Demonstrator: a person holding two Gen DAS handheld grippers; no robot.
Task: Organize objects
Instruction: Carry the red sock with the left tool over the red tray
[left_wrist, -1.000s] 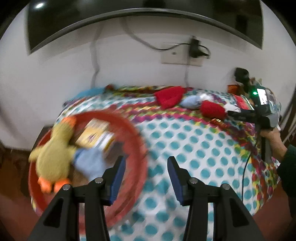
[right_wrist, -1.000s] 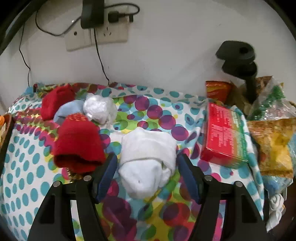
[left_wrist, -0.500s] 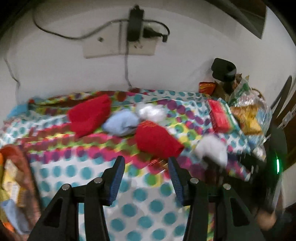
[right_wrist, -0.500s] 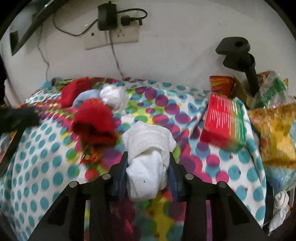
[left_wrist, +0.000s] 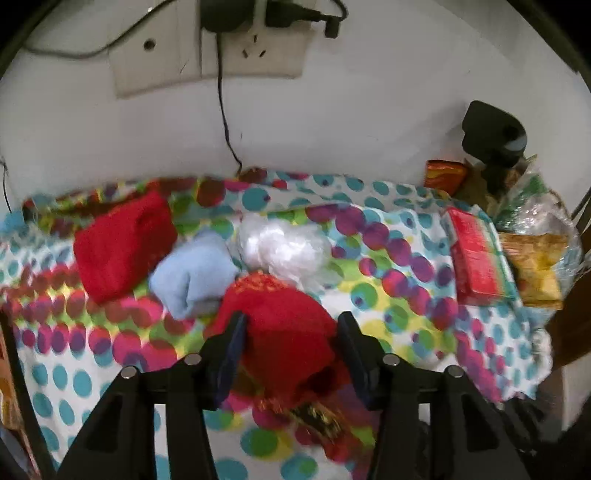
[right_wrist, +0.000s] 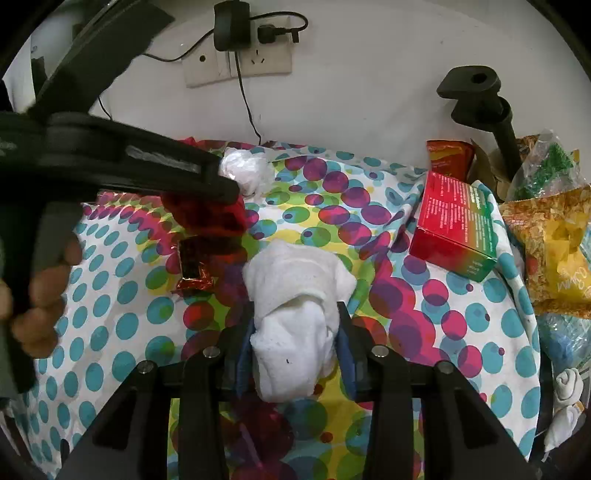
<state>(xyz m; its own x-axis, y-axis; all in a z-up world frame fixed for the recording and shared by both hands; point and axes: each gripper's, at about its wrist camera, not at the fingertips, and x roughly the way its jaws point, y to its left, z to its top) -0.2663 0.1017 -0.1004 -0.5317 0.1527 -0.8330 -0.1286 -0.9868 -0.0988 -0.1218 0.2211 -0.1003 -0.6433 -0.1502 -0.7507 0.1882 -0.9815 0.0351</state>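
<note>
My right gripper (right_wrist: 295, 325) is shut on a rolled white sock (right_wrist: 295, 295) and holds it above the dotted cloth. My left gripper (left_wrist: 291, 325) is open, its jaws on either side of a red sock roll (left_wrist: 284, 325) that lies on the cloth. The same red roll (right_wrist: 207, 218) shows under the left gripper's finger (right_wrist: 166, 173) in the right wrist view. Behind it lie a light blue sock roll (left_wrist: 195, 273), a second red roll (left_wrist: 122, 243) and a crumpled white plastic bag (left_wrist: 284, 247).
A red box (right_wrist: 454, 221), snack bags (right_wrist: 554, 243) and a black stand (right_wrist: 480, 96) fill the right side. A shiny red wrapper (right_wrist: 192, 266) lies by the red roll. A wall socket with plugs (left_wrist: 229, 40) is behind the table. Rolled white socks (right_wrist: 565, 395) sit at the far right edge.
My left gripper swung right from the red basket to the sock pile and now straddles the red roll. My right gripper closed on the white sock and lifted it.
</note>
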